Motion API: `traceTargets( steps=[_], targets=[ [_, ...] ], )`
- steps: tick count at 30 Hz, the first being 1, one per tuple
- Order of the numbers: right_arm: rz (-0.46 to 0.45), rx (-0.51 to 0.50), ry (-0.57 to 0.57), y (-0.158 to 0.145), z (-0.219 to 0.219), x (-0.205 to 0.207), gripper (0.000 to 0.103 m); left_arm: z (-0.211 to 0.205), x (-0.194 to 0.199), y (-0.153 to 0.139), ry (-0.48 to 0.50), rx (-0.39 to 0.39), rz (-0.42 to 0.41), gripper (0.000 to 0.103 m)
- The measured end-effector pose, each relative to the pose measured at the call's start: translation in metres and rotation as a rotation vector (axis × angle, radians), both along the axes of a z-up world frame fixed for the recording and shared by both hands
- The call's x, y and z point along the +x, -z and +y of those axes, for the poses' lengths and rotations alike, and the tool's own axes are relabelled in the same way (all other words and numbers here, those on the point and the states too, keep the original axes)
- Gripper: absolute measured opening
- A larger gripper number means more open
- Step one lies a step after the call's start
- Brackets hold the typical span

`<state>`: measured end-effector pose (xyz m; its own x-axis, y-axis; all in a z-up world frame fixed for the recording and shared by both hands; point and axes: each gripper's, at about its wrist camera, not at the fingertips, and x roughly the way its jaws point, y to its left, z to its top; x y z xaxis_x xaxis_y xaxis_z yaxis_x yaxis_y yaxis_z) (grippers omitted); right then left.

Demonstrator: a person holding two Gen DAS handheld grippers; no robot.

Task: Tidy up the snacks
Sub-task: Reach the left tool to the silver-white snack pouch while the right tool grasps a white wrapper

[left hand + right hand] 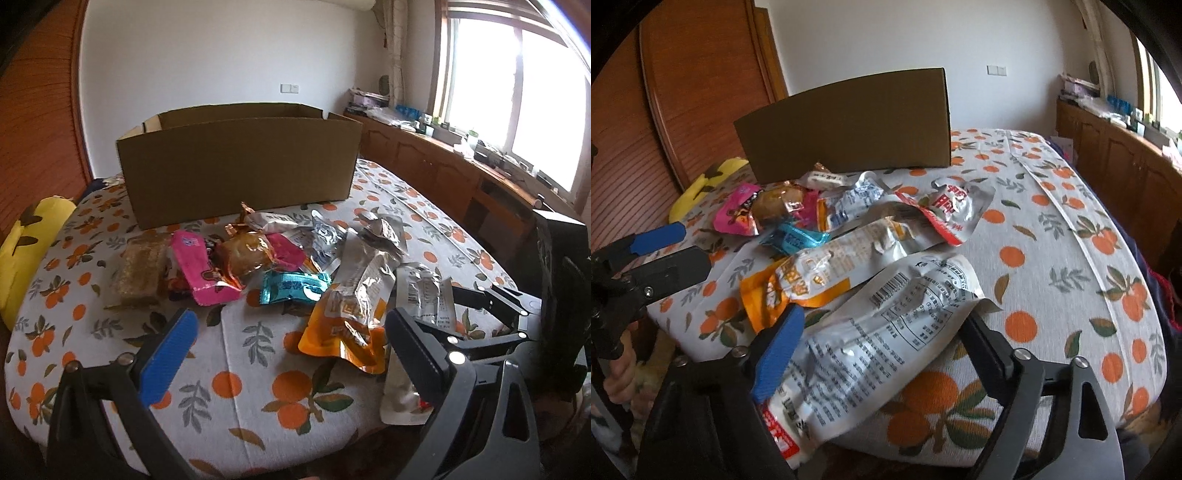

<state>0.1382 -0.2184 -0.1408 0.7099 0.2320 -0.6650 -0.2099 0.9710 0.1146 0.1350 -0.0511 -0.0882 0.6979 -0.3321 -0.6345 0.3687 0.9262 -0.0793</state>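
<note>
Right gripper [871,354] gaping around white foil pouch [871,332] at near table edge, not clamped. Left gripper [291,354] open, empty. Light, crinkly, slippery; best pinched at flat sealed edge. Cardboard box [240,162] far behind.

Snack packets [288,266] heaped before cardboard box [240,166]

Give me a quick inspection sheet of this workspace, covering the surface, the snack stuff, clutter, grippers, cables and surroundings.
Surface: round table in orange-fruit print cloth.
Job's things: open brown cardboard box at the back; loose snacks before it, including pink packet, teal packet, orange-and-silver pouch, large white printed pouch.
Clutter: yellow cushion at table edge.
Grippers: left gripper open, empty; right gripper open, straddling the white pouch.
Cables: nothing seen.
Surroundings: wooden cabinets under window, crowded top.
</note>
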Motion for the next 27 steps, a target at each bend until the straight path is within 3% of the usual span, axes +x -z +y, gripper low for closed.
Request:
traceTargets(
  steps=[2,5,7,9,16,18,19,27],
  targets=[
    [-0.002,-0.020,0.003,0.000,-0.001,0.001,0.074,-0.003,0.004,0.001,0.009,0.005,0.004,0.101],
    [-0.002,-0.063,0.006,0.000,-0.004,0.003,0.051,-0.009,0.010,0.003,0.037,0.005,0.018,0.101],
    [-0.003,-0.063,-0.006,-0.001,-0.010,0.005,0.047,-0.014,0.015,0.005,0.059,0.006,0.028,0.100],
    [0.001,-0.047,-0.004,-0.005,-0.018,0.007,0.035,-0.021,0.021,0.008,0.083,0.001,0.050,0.098],
    [0.020,-0.014,-0.008,-0.010,-0.036,0.017,0.026,-0.051,0.040,0.016,0.156,0.041,0.091,0.095],
    [0.020,-0.004,-0.008,-0.012,-0.041,0.017,0.024,-0.058,0.046,0.019,0.176,0.053,0.119,0.083],
    [0.016,-0.003,-0.005,-0.014,-0.043,0.017,0.024,-0.062,0.051,0.021,0.188,0.065,0.141,0.082],
    [-0.001,0.015,-0.026,-0.020,-0.050,0.016,0.020,-0.078,0.061,0.021,0.217,0.132,0.150,0.079]
  ],
)
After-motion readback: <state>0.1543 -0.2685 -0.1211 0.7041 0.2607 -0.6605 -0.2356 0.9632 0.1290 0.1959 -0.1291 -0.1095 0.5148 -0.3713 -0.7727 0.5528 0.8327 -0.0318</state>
